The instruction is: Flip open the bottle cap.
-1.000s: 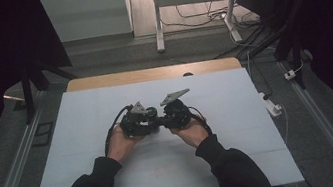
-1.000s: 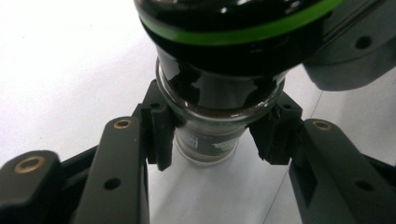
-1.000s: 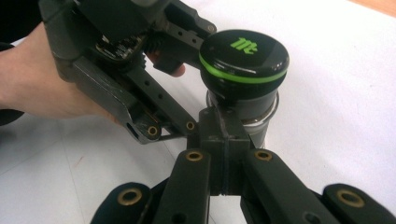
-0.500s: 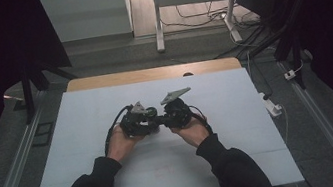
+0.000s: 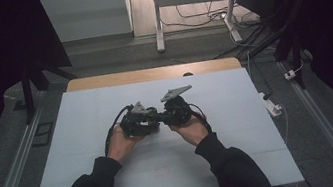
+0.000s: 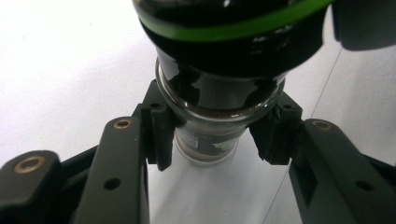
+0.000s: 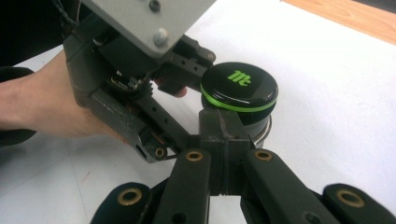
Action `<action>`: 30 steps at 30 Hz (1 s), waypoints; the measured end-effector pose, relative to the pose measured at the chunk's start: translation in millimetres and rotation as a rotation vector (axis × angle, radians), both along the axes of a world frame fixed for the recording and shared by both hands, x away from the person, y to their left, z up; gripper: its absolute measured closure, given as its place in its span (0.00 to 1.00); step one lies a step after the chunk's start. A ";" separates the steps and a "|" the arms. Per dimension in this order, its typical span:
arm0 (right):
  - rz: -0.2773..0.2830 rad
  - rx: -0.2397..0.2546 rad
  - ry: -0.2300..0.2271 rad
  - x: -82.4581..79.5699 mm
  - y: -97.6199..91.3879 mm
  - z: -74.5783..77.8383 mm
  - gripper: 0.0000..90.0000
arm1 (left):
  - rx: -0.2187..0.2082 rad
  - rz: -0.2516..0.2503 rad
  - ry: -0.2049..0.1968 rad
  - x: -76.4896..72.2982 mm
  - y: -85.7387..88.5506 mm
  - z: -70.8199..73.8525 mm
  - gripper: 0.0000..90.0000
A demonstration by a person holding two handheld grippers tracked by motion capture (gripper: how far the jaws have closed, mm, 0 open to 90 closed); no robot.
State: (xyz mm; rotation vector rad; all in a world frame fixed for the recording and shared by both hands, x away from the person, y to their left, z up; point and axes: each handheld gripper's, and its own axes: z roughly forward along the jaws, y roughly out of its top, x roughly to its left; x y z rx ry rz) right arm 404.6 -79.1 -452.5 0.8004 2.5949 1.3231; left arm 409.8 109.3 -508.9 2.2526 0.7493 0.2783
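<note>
A small glass jar with a black lid ringed in green stands on the white table. My left gripper is shut on the jar's glass body just under the lid, one pad on each side. In the high view both hands hold the grippers nose to nose at the table's middle, left gripper and right gripper. My right gripper is shut, pads pressed together, its tip right beside the jar below the lid's rim. The hand holding the left gripper appears in the right gripper view.
A wooden strip borders the table's far edge. Beyond it stand a white frame and loose floor cables. A white power strip lies on the floor at the right. Metal rails run along both sides.
</note>
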 end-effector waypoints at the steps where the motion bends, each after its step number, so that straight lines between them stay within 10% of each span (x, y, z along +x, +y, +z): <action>1: 0.002 0.000 -0.002 0.6 0.7 0.6 1.00 | -0.001 0.001 0.000 0.0 0.0 -0.1 0.59; 30: -0.023 0.025 -0.007 18.4 10.8 10.1 1.00 | -0.004 0.003 -0.005 -0.5 0.0 -0.8 0.59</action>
